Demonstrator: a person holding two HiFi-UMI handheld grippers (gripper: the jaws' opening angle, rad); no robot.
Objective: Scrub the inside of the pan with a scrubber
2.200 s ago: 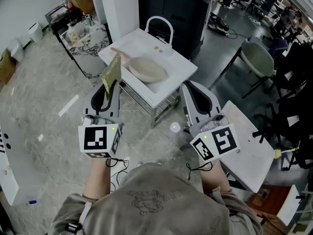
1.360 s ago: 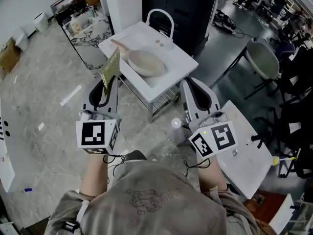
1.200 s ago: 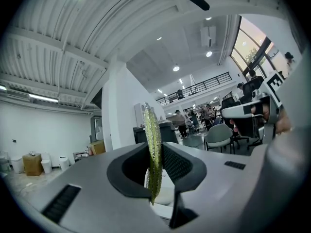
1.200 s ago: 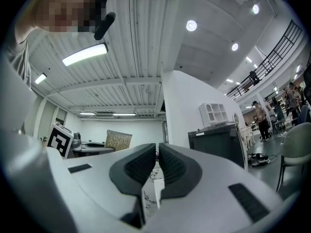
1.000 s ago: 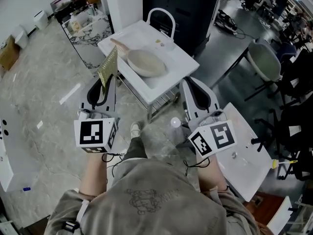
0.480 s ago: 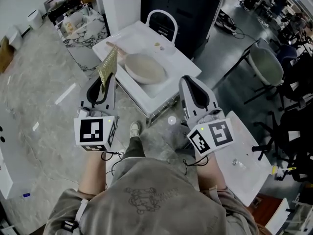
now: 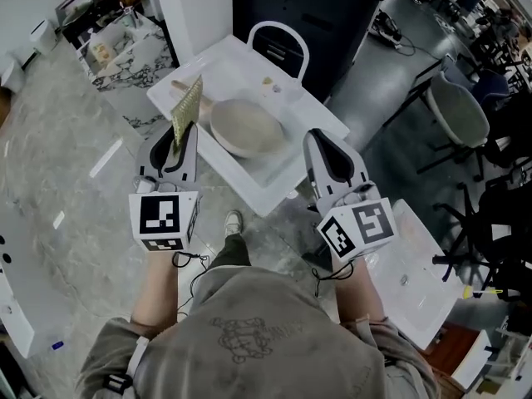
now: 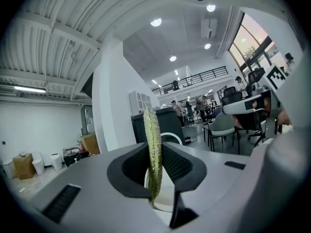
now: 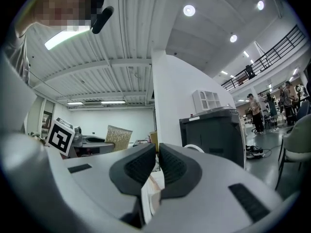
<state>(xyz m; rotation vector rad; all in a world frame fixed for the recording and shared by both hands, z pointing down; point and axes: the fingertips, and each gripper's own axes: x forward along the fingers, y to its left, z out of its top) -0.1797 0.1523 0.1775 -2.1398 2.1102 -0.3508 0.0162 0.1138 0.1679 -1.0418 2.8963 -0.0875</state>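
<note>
A beige pan (image 7: pixel 243 128) with a wooden handle (image 7: pixel 179 86) lies on a small white table (image 7: pixel 291 110). My left gripper (image 7: pixel 179 136) hovers at the table's near-left edge, just left of the pan, shut on a thin yellow-green scrubber (image 7: pixel 188 108) that stands upright from its jaws. The left gripper view shows the scrubber (image 8: pixel 153 149) edge-on between the fingers. Over the table's near-right edge my right gripper (image 7: pixel 321 138) is shut, with nothing between its fingers (image 9: pixel 138 166). The right gripper view also catches the scrubber (image 9: pixel 119 136) off to the left.
A white chair (image 7: pixel 279 41) and a dark cabinet (image 7: pixel 320 7) stand behind the table. A marble-topped cart (image 7: pixel 125 52) is at the far left. A second white table (image 7: pixel 416 260) and a grey chair (image 7: pixel 461 115) are on the right. Small bits (image 7: pixel 268 80) lie on the table's far side.
The person has walked toward the table; pan and table are now nearer, and both grippers reach its near edge. The scrubber stays in the left gripper.
</note>
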